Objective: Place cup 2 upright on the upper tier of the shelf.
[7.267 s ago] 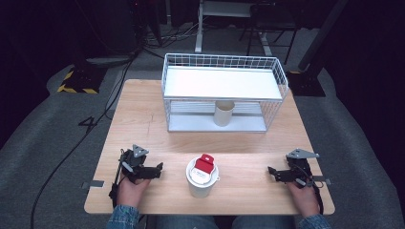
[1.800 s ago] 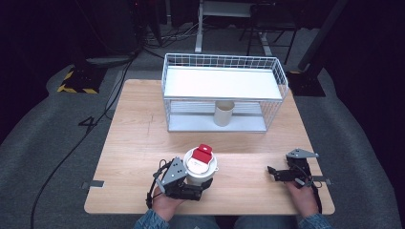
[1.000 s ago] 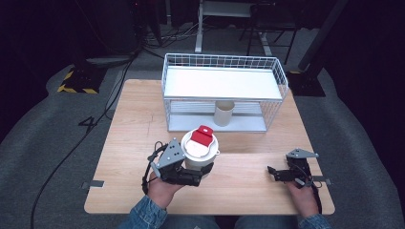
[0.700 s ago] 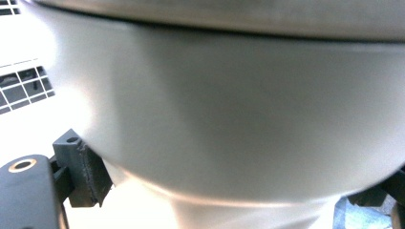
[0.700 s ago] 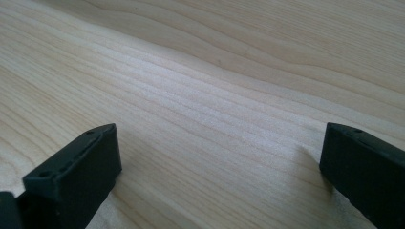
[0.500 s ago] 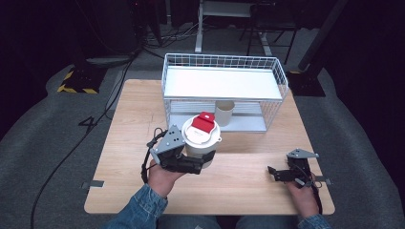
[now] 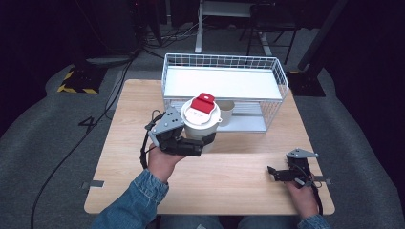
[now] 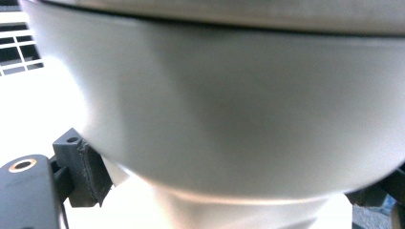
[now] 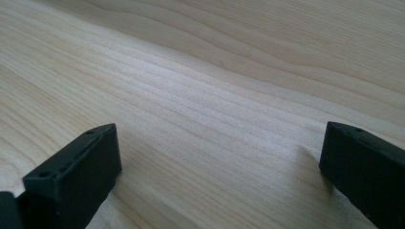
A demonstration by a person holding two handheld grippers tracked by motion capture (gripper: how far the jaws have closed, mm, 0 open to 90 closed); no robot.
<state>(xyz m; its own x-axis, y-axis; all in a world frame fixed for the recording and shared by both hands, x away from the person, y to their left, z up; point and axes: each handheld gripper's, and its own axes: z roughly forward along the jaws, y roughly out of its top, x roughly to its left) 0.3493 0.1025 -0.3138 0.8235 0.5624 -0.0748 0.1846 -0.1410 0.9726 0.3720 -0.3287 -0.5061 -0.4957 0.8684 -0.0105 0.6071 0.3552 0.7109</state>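
Blue denim sleeves; each black claw [image 7: 206,141] carries a grey three-cornered plate and cable.

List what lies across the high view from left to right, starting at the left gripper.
left gripper → white cup with the red-tabbed lid, held in it → small beige cup on the wire rack's lower shelf → right gripper, open on the wooden table.
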